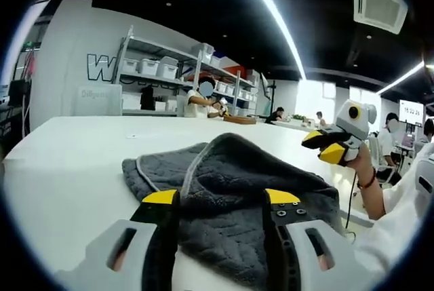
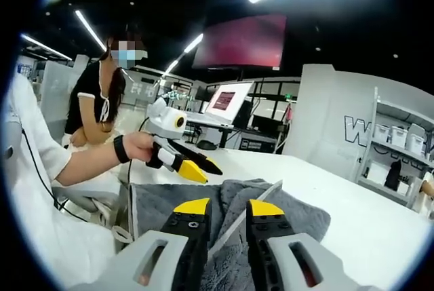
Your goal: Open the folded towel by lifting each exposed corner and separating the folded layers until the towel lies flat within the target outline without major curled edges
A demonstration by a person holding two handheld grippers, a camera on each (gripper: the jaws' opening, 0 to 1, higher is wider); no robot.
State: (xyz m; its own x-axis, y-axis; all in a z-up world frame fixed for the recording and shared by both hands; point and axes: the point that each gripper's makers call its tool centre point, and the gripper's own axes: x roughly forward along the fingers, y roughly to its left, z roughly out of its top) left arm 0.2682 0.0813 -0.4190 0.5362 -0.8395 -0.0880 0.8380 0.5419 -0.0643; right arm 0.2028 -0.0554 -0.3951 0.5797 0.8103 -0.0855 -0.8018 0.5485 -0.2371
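The gray towel (image 1: pixel 230 203) was bunched up on the white table (image 1: pixel 68 169). The left gripper (image 1: pixel 220 198) was held open above it. The right gripper (image 2: pixel 227 207) was also held open, with a raised towel edge between its jaws.

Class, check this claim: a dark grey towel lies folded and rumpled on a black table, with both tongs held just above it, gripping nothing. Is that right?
One detail is wrong: the table is white, not black, as the left gripper view shows. The rest stands: the dark grey towel lies folded and rumpled on it, and the left tongs and right tongs are held just above it, gripping nothing.
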